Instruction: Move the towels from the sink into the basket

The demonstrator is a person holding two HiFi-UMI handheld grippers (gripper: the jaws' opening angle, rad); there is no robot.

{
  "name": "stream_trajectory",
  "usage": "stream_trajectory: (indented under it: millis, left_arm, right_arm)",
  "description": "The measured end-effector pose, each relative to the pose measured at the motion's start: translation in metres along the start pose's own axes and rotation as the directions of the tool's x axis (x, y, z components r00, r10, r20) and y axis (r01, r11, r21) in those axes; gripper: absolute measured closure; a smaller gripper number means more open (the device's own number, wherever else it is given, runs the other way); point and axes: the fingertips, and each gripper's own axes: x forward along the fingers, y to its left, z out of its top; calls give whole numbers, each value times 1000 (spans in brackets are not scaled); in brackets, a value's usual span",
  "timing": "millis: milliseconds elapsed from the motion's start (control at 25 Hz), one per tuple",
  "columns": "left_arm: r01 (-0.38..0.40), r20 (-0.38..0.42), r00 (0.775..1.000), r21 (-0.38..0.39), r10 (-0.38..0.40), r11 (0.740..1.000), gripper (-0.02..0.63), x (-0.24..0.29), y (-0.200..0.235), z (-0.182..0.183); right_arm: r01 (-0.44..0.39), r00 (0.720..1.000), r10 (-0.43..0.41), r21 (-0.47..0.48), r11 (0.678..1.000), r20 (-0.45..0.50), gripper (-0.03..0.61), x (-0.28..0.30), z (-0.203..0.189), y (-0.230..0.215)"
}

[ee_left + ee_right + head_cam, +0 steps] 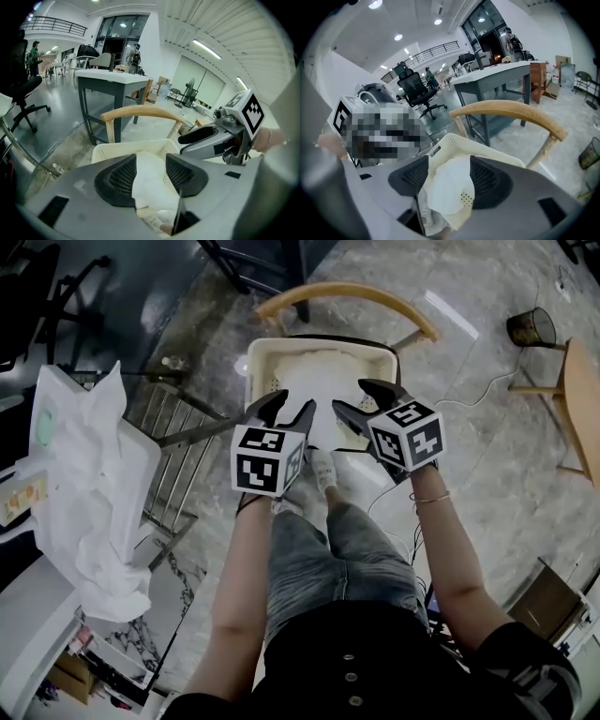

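Head view shows the left gripper (292,409) and the right gripper (361,401) held side by side just above the cream perforated plastic basket (258,357), which is set on a wooden chair with a curved backrest (347,292). A white towel (323,371) is seen lying in the basket, below and ahead of both tools. In each gripper view the fingers (119,176) (487,180) stand apart, the towel showing through the gap but clamped by neither pair. A heap of white towels (98,484) is left well apart at the picture's left; the sink itself cannot be made out. The left gripper is judged the nearer for the next reach. A metal rail rack (178,432) stands between the basket and the heap.
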Motion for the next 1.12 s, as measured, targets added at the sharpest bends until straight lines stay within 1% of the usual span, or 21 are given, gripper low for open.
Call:
stream_trajectory:
  millis: [160,360,480,640,760,880,1120]
  left_arm:
    - [-3,14,1000,-15,3,1000,439,-14,1,3]
    - [-32,68,997,-38,35,999,439,-45,7,12]
    - [-45,114,992,-50,50,998,439,-68,13,18]
    - [-61,183,981,-48,69,997,439,-110,25,25]
    - [-85,238,967,-45,93,995,439,-149,41,34]
    - [-113,296,948,-37,119,993,439,-192,65,43]
    - [-211,391,894,-60,217,976,439,-279,128,55]
  right_arm:
    - [-11,1000,11,-22,1000,-1,302,-5,3,8]
    - [-45,999,46,-68,997,11,298,-11,15,38]
    - [-58,998,62,-104,993,33,290,-11,31,59]
    - [-77,991,91,-136,988,103,288,-10,62,95]
    - [-92,983,116,-160,983,145,288,-8,87,124]
    - [-105,975,138,-187,977,173,288,0,112,160]
    - [-152,963,200,-248,957,181,276,32,150,241]
